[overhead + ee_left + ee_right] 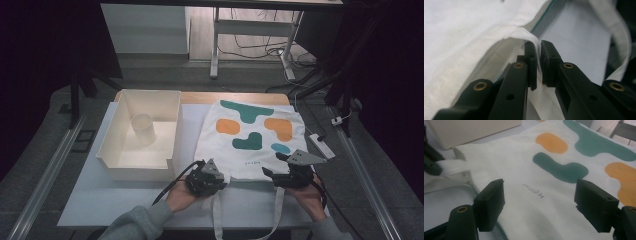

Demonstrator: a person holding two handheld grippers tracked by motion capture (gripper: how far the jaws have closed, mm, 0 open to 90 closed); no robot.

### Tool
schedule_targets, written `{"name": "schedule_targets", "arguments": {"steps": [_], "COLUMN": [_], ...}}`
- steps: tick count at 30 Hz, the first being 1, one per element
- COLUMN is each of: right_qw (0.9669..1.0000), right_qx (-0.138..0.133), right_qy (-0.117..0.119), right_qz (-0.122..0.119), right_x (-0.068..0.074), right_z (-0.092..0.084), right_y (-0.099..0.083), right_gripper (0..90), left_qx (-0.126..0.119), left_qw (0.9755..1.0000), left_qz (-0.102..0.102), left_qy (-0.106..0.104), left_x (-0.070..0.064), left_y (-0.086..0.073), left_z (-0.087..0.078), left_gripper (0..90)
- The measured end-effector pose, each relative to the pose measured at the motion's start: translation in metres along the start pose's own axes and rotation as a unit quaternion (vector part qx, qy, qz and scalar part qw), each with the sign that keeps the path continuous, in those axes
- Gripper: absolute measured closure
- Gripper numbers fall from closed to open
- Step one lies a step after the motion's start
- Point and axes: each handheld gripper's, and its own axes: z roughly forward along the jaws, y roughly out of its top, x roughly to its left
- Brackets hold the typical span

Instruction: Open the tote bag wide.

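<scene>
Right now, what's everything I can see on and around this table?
Tote bag: one, white with teal and orange blobs, flat on the table's right half.
Bag straps: two, white, hanging over the near edge.
Tray: one, cream, table's left half.
Cup: one, cream, upright inside the tray.
Table: one, white top.
Power strip: one, white, table's right edge.
Desk legs and cables: behind, on the floor.
Left gripper: black, shut on the bag's near-left edge.
Right gripper: black, open over the bag.
Hands: two, grey sleeves, at the near edge.
</scene>
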Motion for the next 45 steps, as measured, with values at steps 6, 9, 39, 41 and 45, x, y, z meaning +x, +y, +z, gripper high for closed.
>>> {"name": "schedule_targets", "arguments": {"steps": [6,9,39,41,45], "right_qw": [0.9976,0.9928,0.9592,0.9596,0.9653], "right_qx": [0.013,0.029,0.139,0.135,0.121], "right_qy": [0.066,0.111,0.23,0.23,0.209], "right_qz": [-0.018,-0.036,-0.089,-0.089,-0.1], "right_x": [0.036,0.061,0.154,0.153,0.145], "right_z": [-0.005,-0.003,0.044,0.043,0.035], "right_y": [0.011,0.012,-0.004,-0.004,0.002], "right_gripper": [26.9,28.7,88.6,89.0,89.7], "left_qx": [-0.04,-0.055,-0.081,-0.081,-0.084], "left_qw": [0.9985,0.997,0.9937,0.9938,0.9937], "left_qz": [-0.033,-0.049,-0.076,-0.074,-0.072], "left_qy": [-0.016,-0.021,-0.016,-0.013,-0.013], "left_x": [0.011,0.016,0.034,0.034,0.035], "left_y": [0.002,0.003,0.014,0.013,0.011], "left_z": [-0.012,-0.013,-0.011,-0.012,-0.016], "left_gripper": [85.3,85.6,85.0,84.8,80.8]}}
